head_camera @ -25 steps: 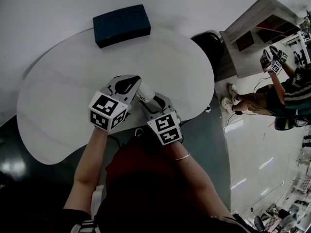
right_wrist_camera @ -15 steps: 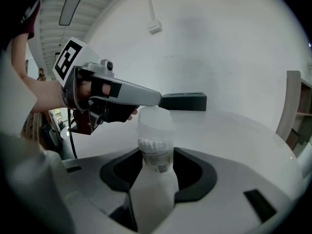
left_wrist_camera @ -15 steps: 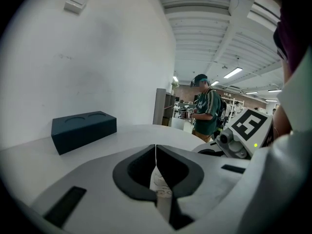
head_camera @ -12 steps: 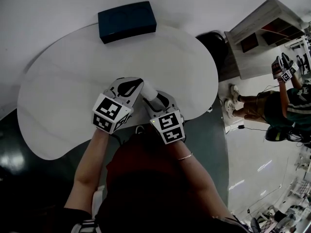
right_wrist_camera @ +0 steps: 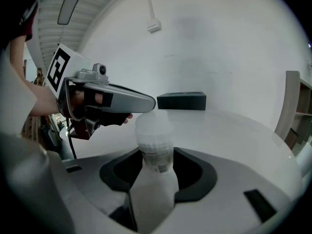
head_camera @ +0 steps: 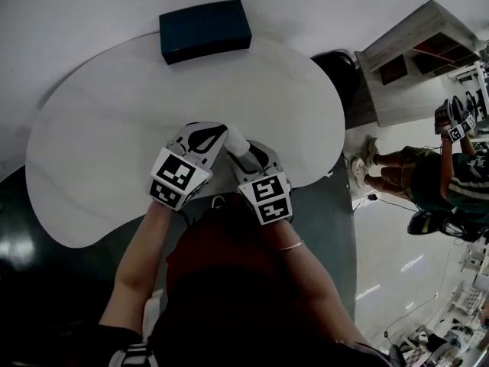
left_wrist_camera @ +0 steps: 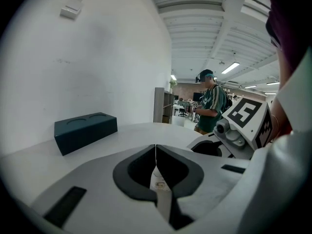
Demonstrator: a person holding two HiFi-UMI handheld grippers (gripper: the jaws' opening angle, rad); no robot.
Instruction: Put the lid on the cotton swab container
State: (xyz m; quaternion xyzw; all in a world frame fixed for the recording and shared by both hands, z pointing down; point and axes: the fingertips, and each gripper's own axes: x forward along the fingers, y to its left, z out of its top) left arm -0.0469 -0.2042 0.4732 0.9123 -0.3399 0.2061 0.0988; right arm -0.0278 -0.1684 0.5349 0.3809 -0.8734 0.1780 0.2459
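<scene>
On the white table [head_camera: 99, 128] my two grippers meet near the front edge. The right gripper [head_camera: 248, 155] is shut on the cotton swab container [head_camera: 235, 142], a translucent tube with a printed label [right_wrist_camera: 155, 150], standing upright between its jaws [right_wrist_camera: 155, 179]. My left gripper [head_camera: 218, 132] reaches in from the left, and its tip [right_wrist_camera: 146, 103] sits right at the container's top. In the left gripper view the jaws [left_wrist_camera: 156, 152] are shut on a thin pale piece seen edge-on, apparently the lid [left_wrist_camera: 158, 179]. Whether the lid touches the container's rim is hidden.
A dark blue box [head_camera: 205, 30] lies at the table's far edge, well beyond the grippers. Off the table to the right, a person [head_camera: 451, 159] holding grippers stands by a grey shelf unit [head_camera: 412, 52]. The person's own torso blocks the table's near edge.
Both grippers have stayed pressed together, the left tip drawing a little closer over the container top. The person in the background has shifted to the right.
</scene>
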